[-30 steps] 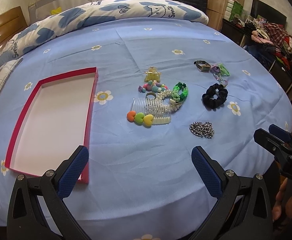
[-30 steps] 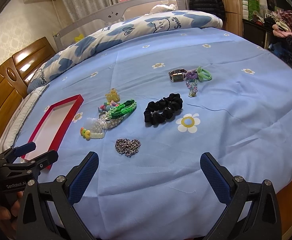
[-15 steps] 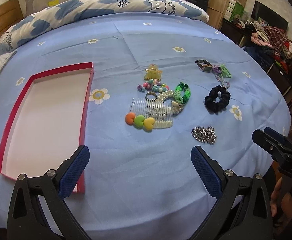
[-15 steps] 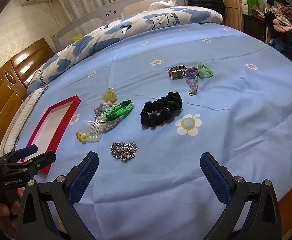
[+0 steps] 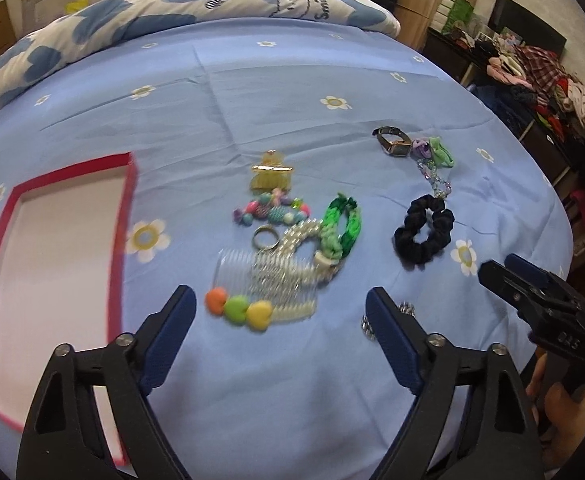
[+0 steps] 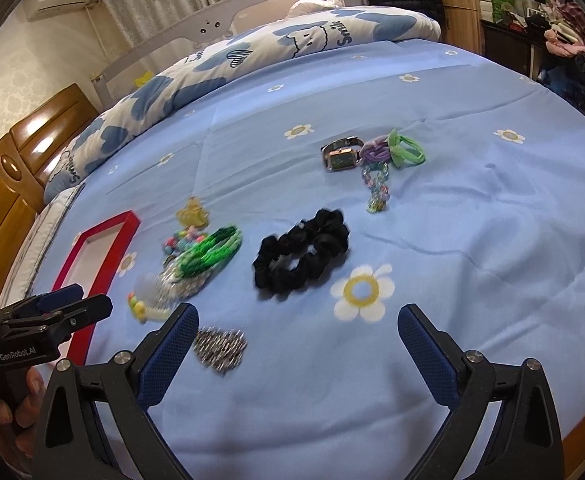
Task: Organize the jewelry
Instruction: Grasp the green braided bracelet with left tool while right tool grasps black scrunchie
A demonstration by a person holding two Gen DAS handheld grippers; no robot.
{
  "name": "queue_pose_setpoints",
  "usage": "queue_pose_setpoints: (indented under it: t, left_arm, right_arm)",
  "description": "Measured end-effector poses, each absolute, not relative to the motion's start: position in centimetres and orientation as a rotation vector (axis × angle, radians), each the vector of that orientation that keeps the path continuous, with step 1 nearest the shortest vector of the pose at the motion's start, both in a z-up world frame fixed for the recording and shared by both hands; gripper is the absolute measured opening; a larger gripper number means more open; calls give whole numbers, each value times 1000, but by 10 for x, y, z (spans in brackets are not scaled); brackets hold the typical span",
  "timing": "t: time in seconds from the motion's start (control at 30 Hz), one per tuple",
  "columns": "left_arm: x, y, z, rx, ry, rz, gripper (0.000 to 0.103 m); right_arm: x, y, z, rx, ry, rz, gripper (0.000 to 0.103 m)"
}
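Observation:
Jewelry lies scattered on the blue bedsheet. My left gripper [image 5: 278, 294] hovers just short of a clear comb with heart beads [image 5: 268, 280], its jaws closing, touching nothing. Behind the comb are a ring [image 5: 266, 237], a pearl bracelet [image 5: 296, 240], a green braided bracelet [image 5: 340, 224] and a yellow hair claw [image 5: 272, 172]. My right gripper [image 6: 297, 311] hangs in front of the black scrunchie [image 6: 302, 254], its jaws closing, with only sheet between them. A silver chain [image 6: 220, 346] lies by its left finger. The red tray [image 5: 128, 220] with a white floor sits left.
A watch [image 6: 340, 156], purple and green hair ties [image 6: 400, 150] and a bead strand [image 6: 378, 192] lie farther back. A rolled blue-and-white quilt [image 6: 292, 44] lines the far side of the bed. Cluttered shelves [image 5: 532, 76] stand to the right. A hand [image 6: 8, 412] holds the left gripper's handle.
Both grippers have moved forward and slightly down toward the jewelry, which now looks larger and nearer. The left jaws stand narrower than before.

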State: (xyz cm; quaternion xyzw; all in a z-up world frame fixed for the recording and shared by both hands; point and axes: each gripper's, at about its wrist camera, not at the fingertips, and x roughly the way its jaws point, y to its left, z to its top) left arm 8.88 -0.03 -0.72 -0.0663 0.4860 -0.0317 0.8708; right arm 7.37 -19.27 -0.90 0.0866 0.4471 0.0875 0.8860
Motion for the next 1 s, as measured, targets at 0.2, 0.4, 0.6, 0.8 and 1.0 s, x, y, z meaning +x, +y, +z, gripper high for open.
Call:
queue_pose_setpoints:
  t: [0.2,0.4,0.6,0.8,1.0]
  left_arm:
    - [120,-11,-15,-145,1049,-117,83]
    - [145,-24,-28,-139,1090,-160,67]
    - [166,-27,-49,-157,1161,-197,36]
    - [163,-33,-46,-144,1152,-250,11]
    - [152,-25,-32,-181,1120,-261,9]
  right_arm:
    - [110,-201,-25,214,975,171,77]
    - [132,-200,-37,212,1006,171,62]
    - [145,-201,-52,216,1047,164,39]
    - [148,-206,-54,236,1040,157,16]
    - [141,-208,-44,269,1014,165,12]
